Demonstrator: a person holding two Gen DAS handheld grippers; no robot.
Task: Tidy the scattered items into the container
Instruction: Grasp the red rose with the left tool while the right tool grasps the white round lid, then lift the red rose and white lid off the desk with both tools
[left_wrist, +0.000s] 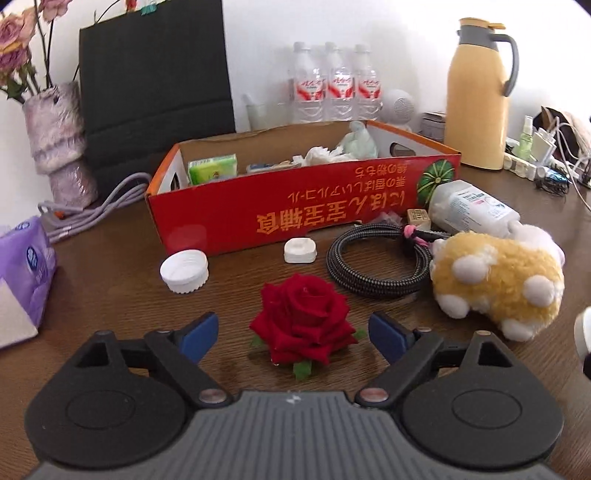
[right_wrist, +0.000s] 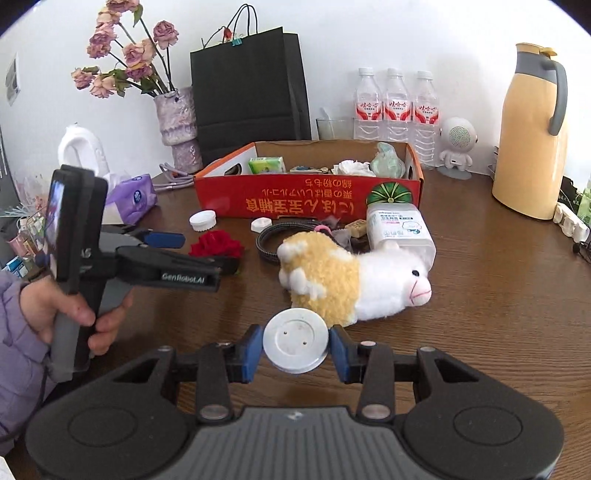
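Left wrist view shows the left gripper (left_wrist: 293, 332) spread wide around a red rose (left_wrist: 303, 321) at lower centre, pads not touching it. Right gripper (right_wrist: 295, 349) clamps a white disc (right_wrist: 295, 341). The red box (left_wrist: 295, 214) at mid-frame already holds a few items; the cap (left_wrist: 184, 271), cable (left_wrist: 376, 262), plush sheep (left_wrist: 498, 291) and bottle (left_wrist: 472, 208) remain outside on the table (left_wrist: 122, 280).

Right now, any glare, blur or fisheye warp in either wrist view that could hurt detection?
Left wrist view: sharp at the rose; strong barrel warp with dark corners; pale glare on the red box front; far bottles look washed out. Right wrist view: same warp, table edge bows; white disc in the right tool is bright but readable; soft shadows, no motion blur.
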